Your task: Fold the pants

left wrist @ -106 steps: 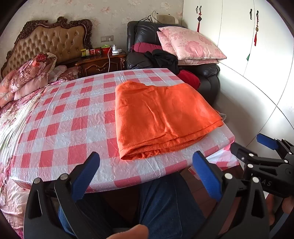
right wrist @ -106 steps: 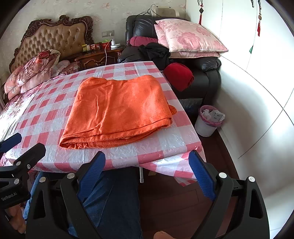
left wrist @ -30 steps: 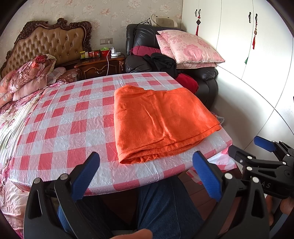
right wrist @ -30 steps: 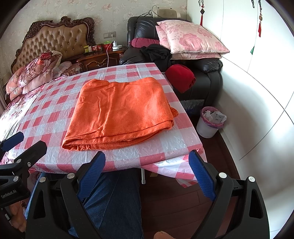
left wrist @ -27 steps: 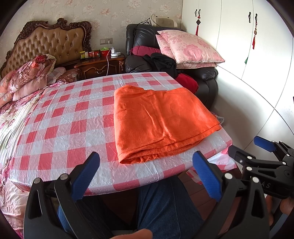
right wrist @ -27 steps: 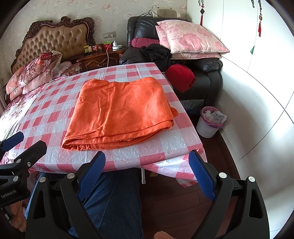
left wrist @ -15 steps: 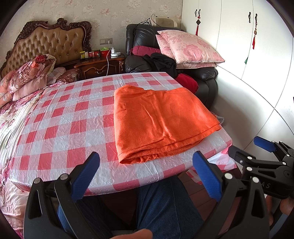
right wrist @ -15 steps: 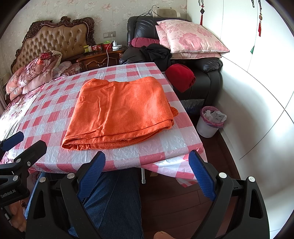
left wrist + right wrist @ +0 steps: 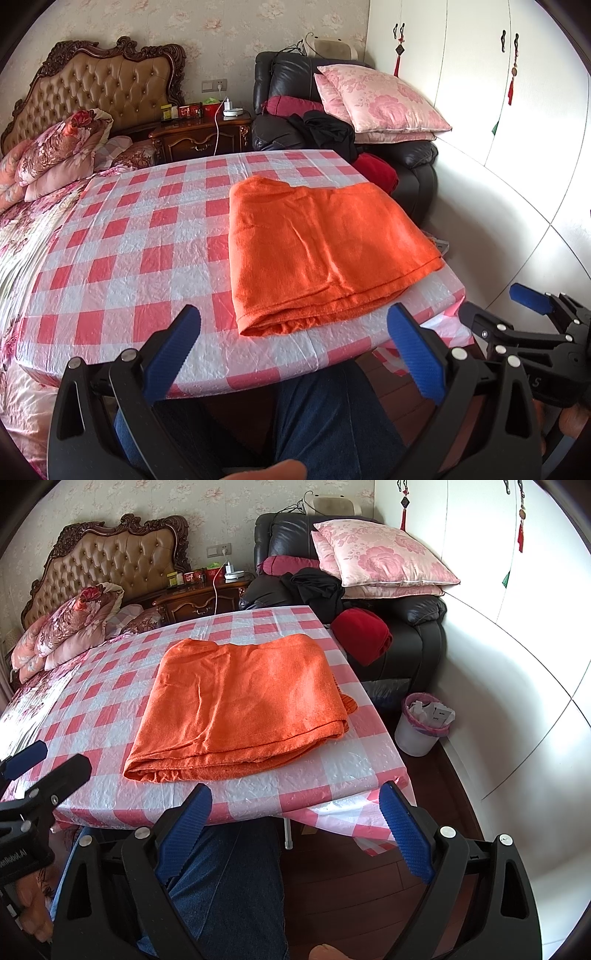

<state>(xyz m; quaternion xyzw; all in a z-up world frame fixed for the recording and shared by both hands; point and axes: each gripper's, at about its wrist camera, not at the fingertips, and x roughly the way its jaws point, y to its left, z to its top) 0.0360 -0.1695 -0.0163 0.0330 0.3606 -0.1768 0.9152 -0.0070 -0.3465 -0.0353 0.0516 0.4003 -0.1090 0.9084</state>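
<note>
The orange pants [image 9: 325,251] [image 9: 240,705] lie folded into a flat stack on the red-and-white checked table [image 9: 122,258] [image 9: 332,775], near its front right corner. My left gripper [image 9: 295,343] hangs open below the table's front edge, empty, a short way back from the pants. My right gripper [image 9: 295,823] is open and empty too, held low in front of the table's right corner. Each gripper shows at the edge of the other's view, the right gripper [image 9: 524,325] and the left gripper [image 9: 33,771].
The person's blue-jeaned legs [image 9: 332,424] [image 9: 229,886] are under the table edge. A bed with floral bedding [image 9: 44,158] lies left, a black armchair with pink pillows [image 9: 380,561] behind, a lined waste bin [image 9: 424,723] on the floor right, white wardrobe doors [image 9: 517,110] further right.
Since 3.5 s ago both grippers have drawn slightly back from the table. Over the last second nothing has visibly moved.
</note>
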